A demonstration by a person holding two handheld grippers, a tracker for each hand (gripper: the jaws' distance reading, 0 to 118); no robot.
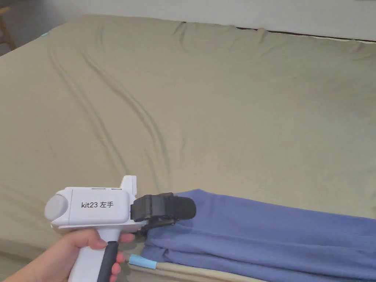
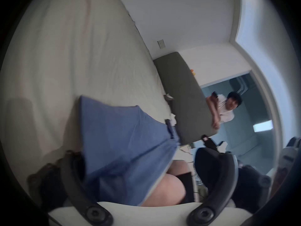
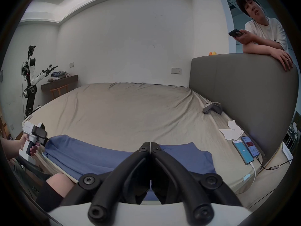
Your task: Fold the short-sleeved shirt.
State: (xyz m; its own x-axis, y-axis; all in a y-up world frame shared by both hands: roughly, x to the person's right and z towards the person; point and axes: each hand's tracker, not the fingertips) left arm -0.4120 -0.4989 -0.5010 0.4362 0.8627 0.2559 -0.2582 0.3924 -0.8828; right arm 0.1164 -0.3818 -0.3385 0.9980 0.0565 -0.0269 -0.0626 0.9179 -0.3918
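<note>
A blue short-sleeved shirt point(image 1: 264, 235) lies folded in a long band along the near edge of the beige bed point(image 1: 220, 110). A hand holds my left gripper point(image 1: 183, 209) at the shirt's left end. In the left gripper view the shirt point(image 2: 117, 139) runs between its jaws, which stand wide apart, so my left gripper point(image 2: 138, 153) is open. In the right gripper view my right gripper point(image 3: 149, 144) is shut, tips together above the shirt point(image 3: 91, 154), with no cloth seen between them. My left gripper point(image 3: 42, 136) shows there too, at the shirt's left end.
Two phones point(image 3: 244, 151) on cables and white sheets of paper point(image 3: 231, 130) lie at the bed's right side. A person point(image 3: 263, 33) leans on the grey headboard point(image 3: 241, 91). A robot point(image 3: 31, 76) and a low table point(image 3: 60, 81) stand at the far left.
</note>
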